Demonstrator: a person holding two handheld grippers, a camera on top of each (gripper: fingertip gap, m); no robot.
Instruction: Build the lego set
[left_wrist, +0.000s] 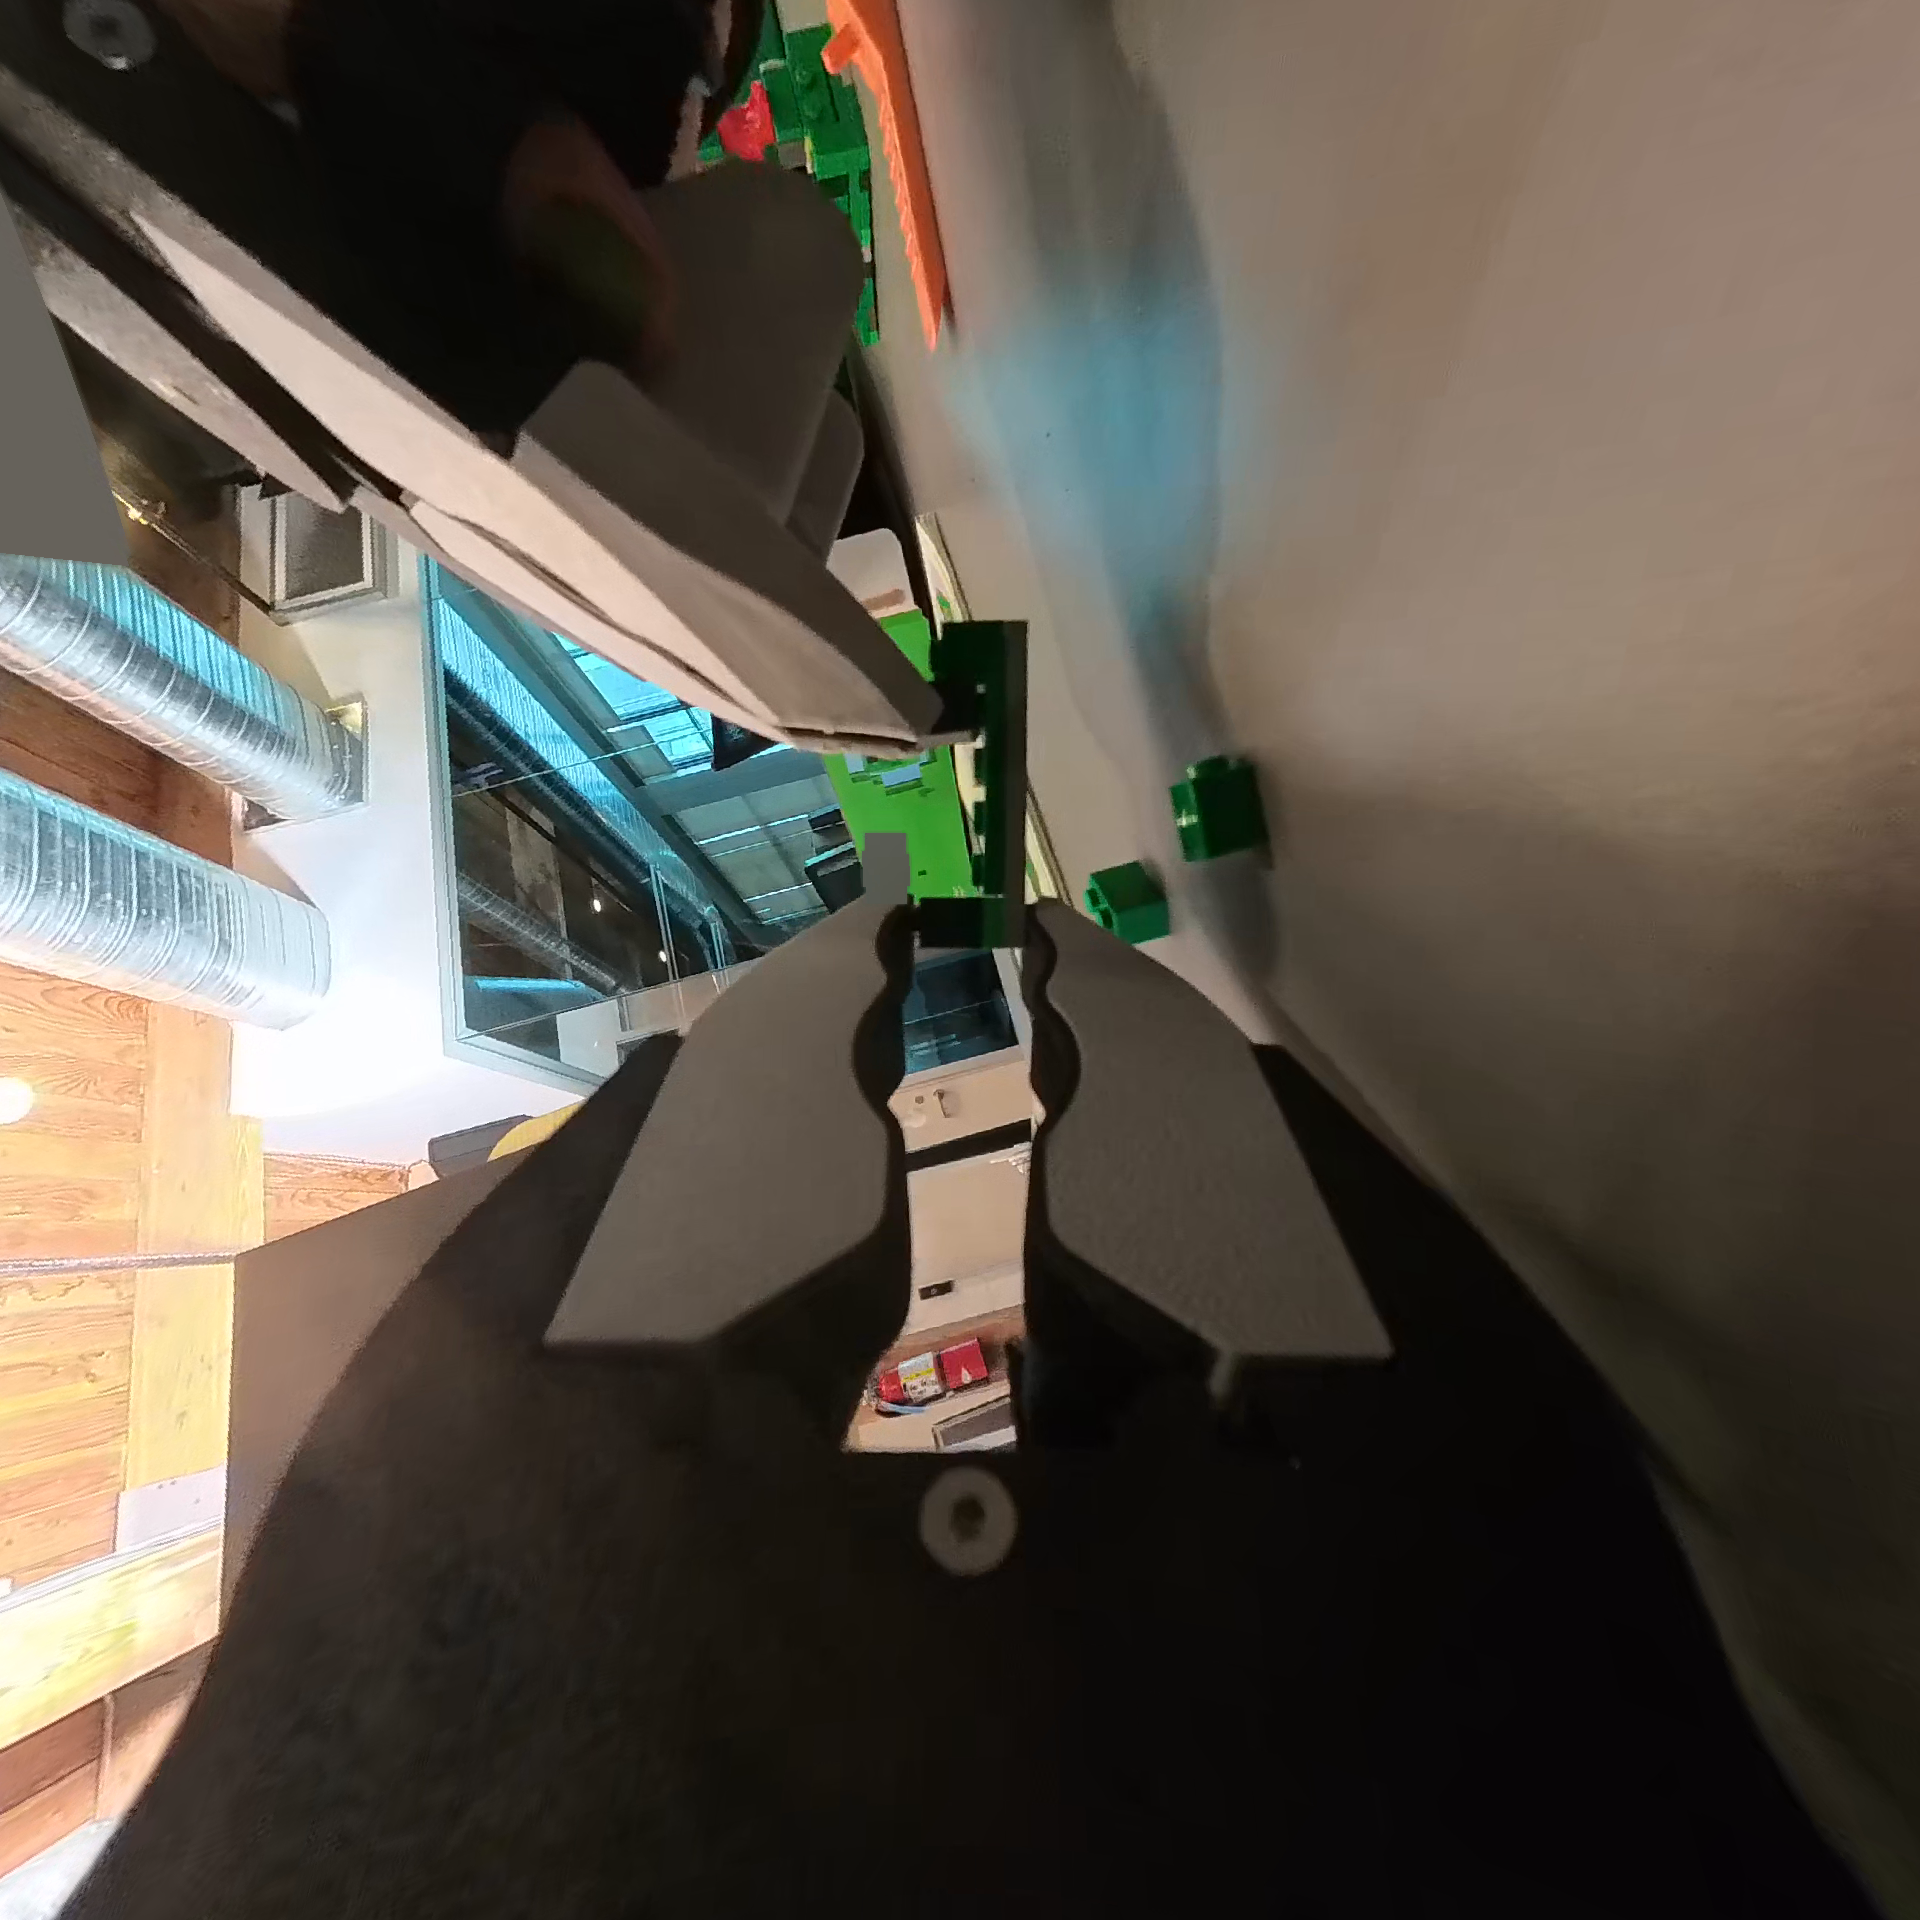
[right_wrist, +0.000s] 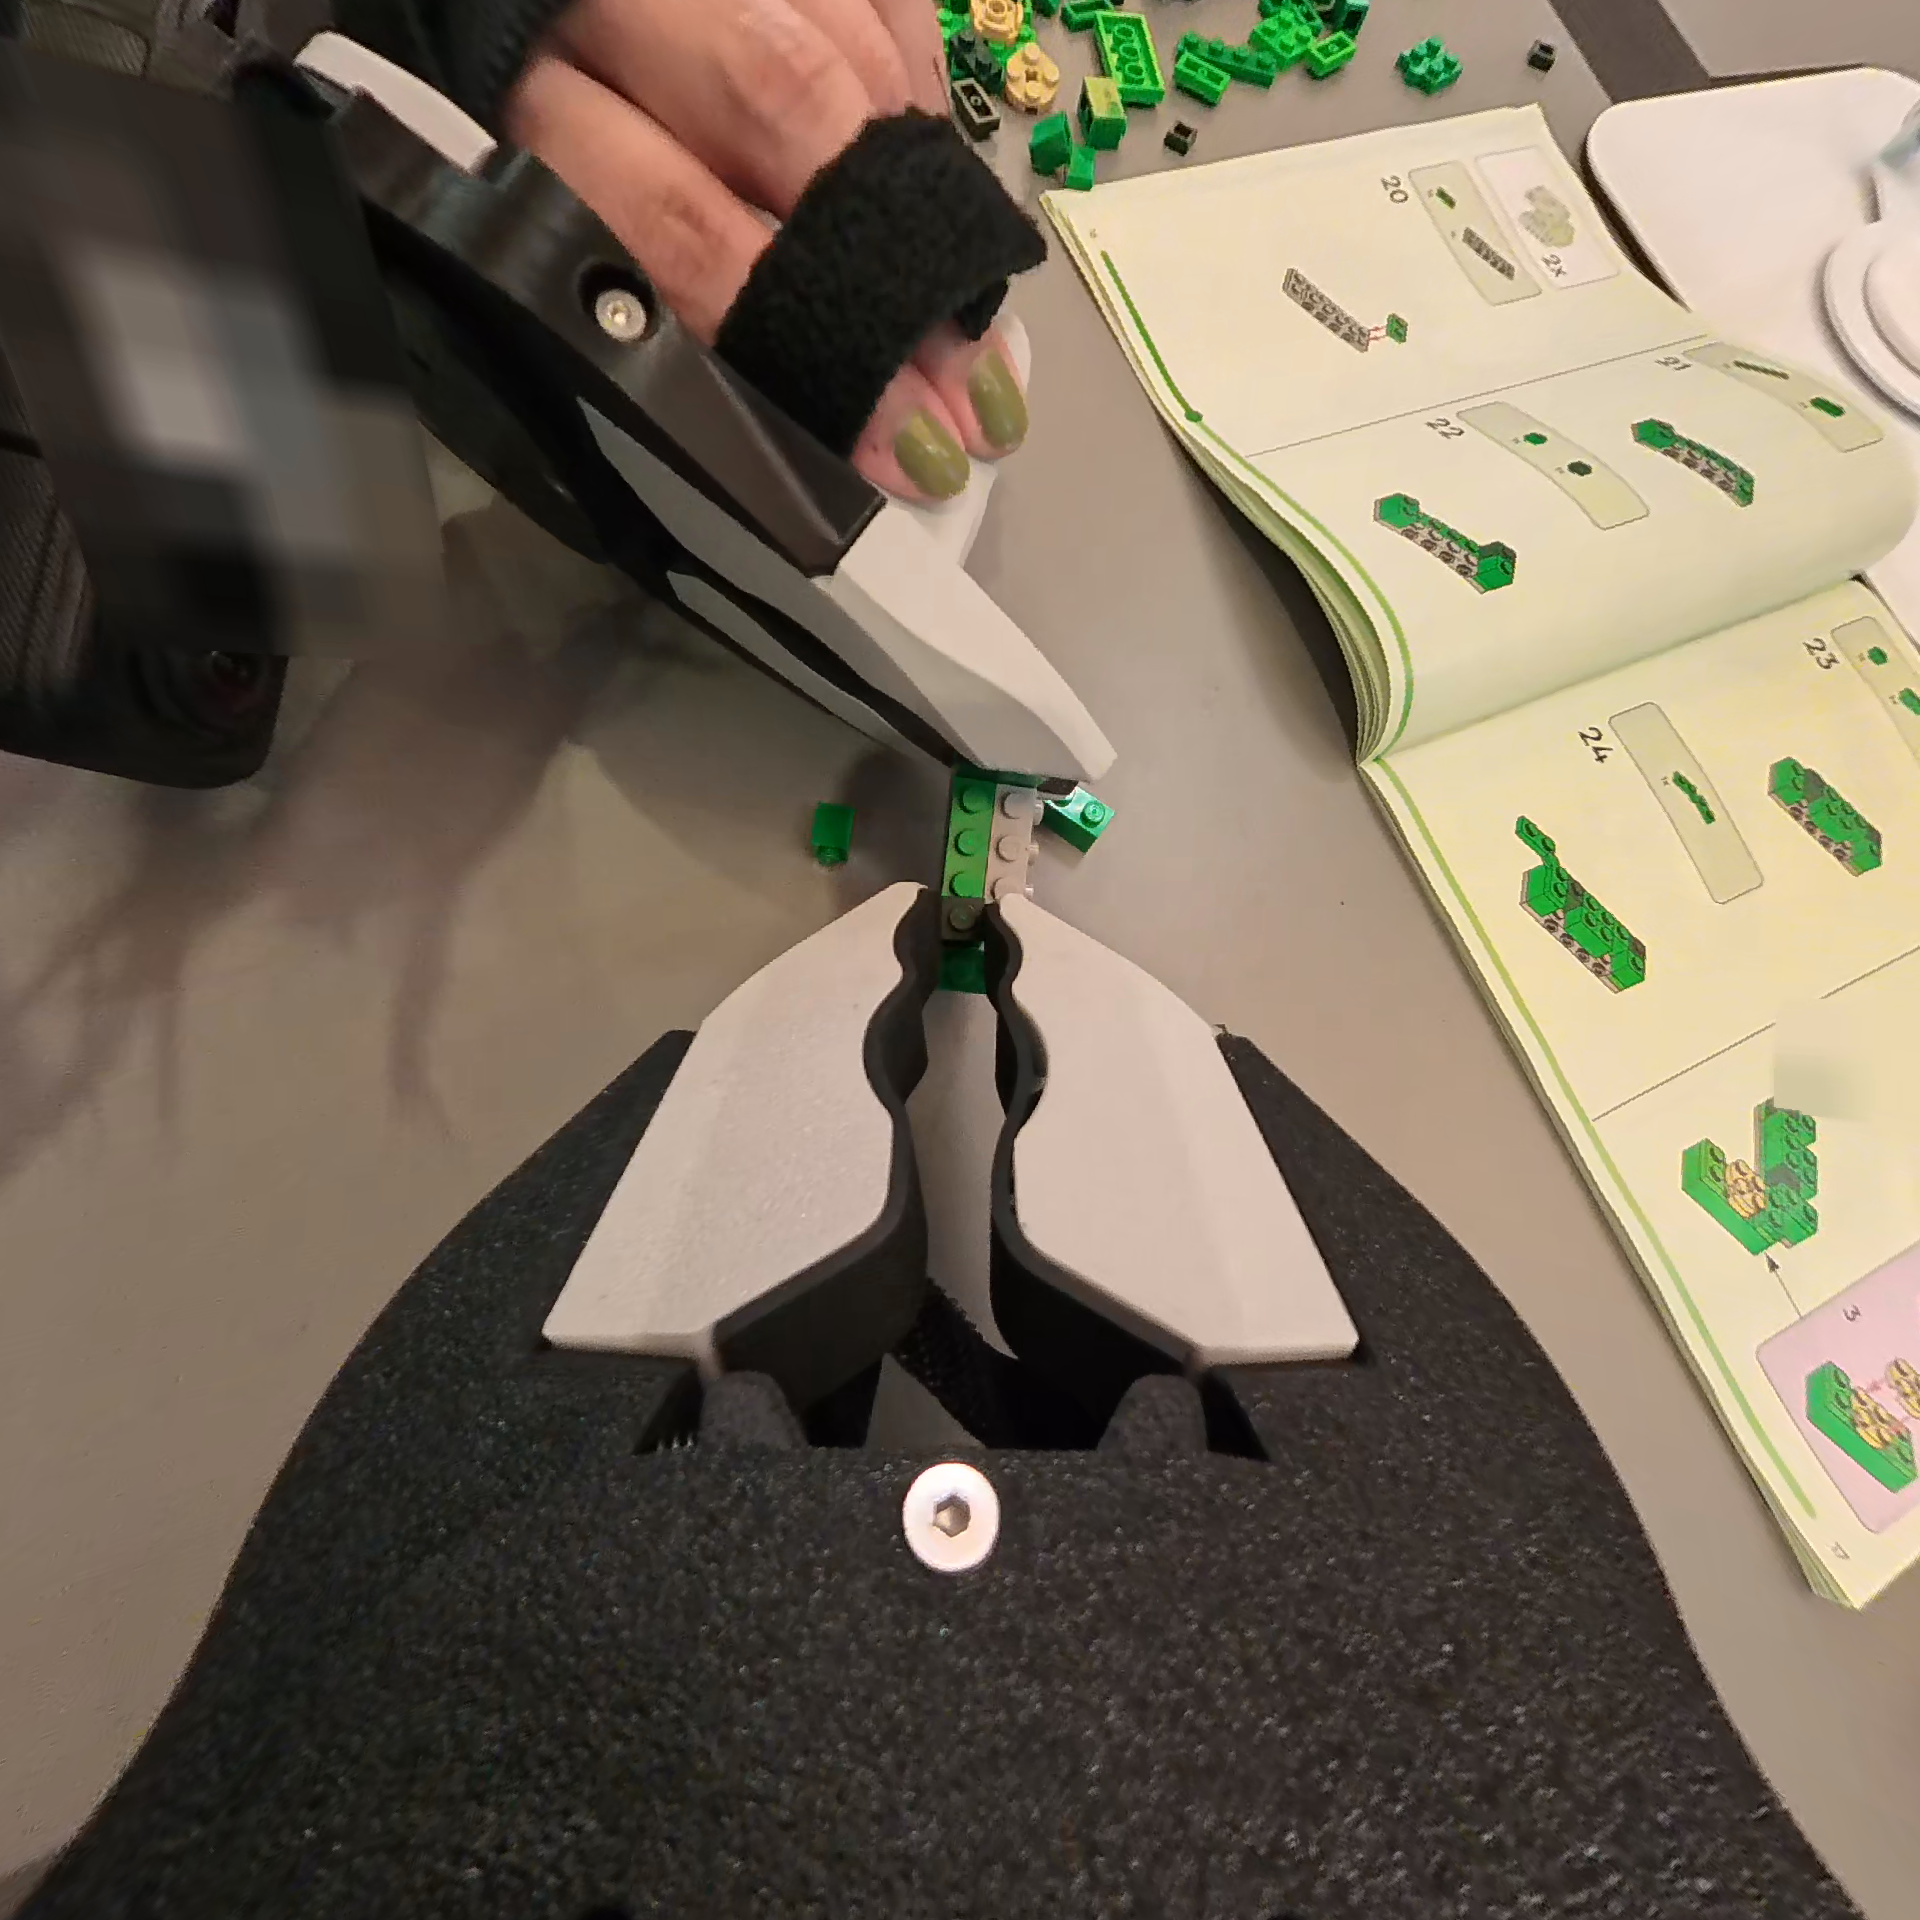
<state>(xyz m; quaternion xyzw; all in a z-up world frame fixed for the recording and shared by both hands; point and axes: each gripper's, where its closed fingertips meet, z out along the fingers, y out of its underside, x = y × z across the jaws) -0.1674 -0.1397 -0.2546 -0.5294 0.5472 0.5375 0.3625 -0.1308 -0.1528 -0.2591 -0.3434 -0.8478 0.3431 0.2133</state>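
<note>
A small lego assembly (right_wrist: 982, 842), a short strip of green and grey plates, is held above the grey table (right_wrist: 416, 935) between both grippers. My right gripper (right_wrist: 961, 914) is shut on its near end. My left gripper (right_wrist: 1039, 769), held by a hand, comes in from the upper left and grips the far end. In the left wrist view, which is turned sideways, my left gripper (left_wrist: 971, 925) is shut on one end of the assembly (left_wrist: 1003, 779), which looks dark green. The right gripper's tip (left_wrist: 920, 722) meets the other end.
An open instruction booklet (right_wrist: 1558, 623) lies to the right. Loose green bricks (right_wrist: 831, 831) (right_wrist: 1081, 821) lie on the table near the assembly. A pile of green and tan bricks (right_wrist: 1143, 62) sits at the back. A white object (right_wrist: 1766, 177) is at the far right.
</note>
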